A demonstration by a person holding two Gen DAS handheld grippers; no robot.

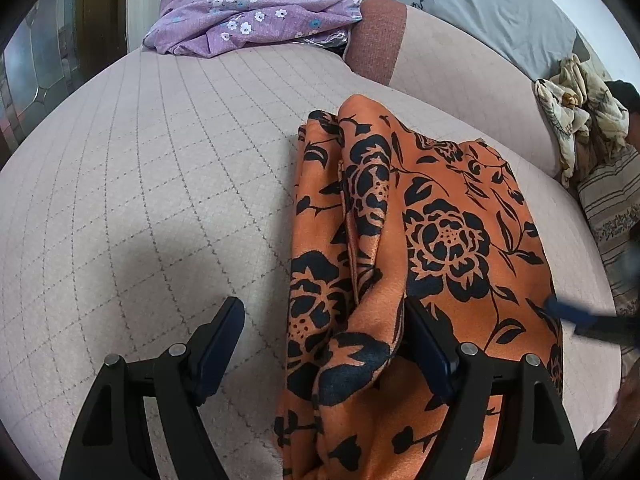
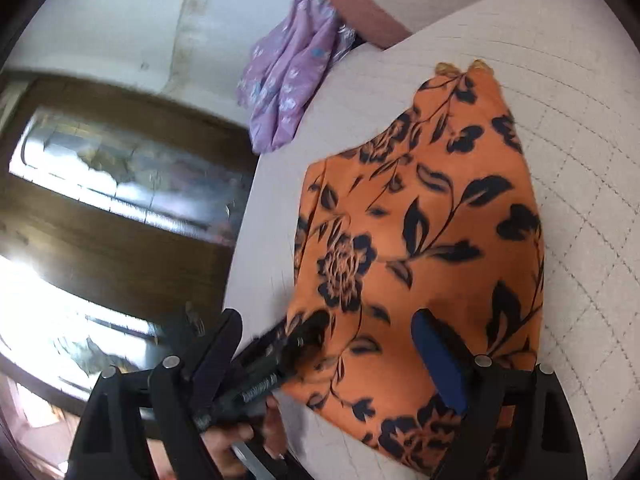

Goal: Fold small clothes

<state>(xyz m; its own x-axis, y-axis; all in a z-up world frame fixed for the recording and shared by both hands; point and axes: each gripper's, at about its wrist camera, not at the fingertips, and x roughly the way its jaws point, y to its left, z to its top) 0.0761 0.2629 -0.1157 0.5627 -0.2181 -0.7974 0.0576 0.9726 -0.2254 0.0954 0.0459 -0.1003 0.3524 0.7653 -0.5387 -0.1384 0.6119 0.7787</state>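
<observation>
An orange garment with a black flower print (image 1: 420, 240) lies partly folded on the quilted bed cover (image 1: 160, 200). My left gripper (image 1: 324, 320) is open, low over the garment's near end; a raised fold of cloth sits between its fingers, untouched by the left one. In the right wrist view the garment (image 2: 432, 232) lies flat, and my right gripper (image 2: 332, 332) is open just above its near edge. The left gripper's tip (image 2: 304, 336) shows there on the cloth. The right gripper's blue fingertip (image 1: 564, 308) shows at the garment's right edge.
A purple flowered cloth (image 1: 248, 16) is heaped at the far end of the bed, next to a brick-red cushion (image 1: 376, 36). A grey pillow (image 1: 500, 12) and a crumpled cream cloth (image 1: 576, 112) lie at the right. A dark wooden door (image 2: 120, 200) stands beyond the bed edge.
</observation>
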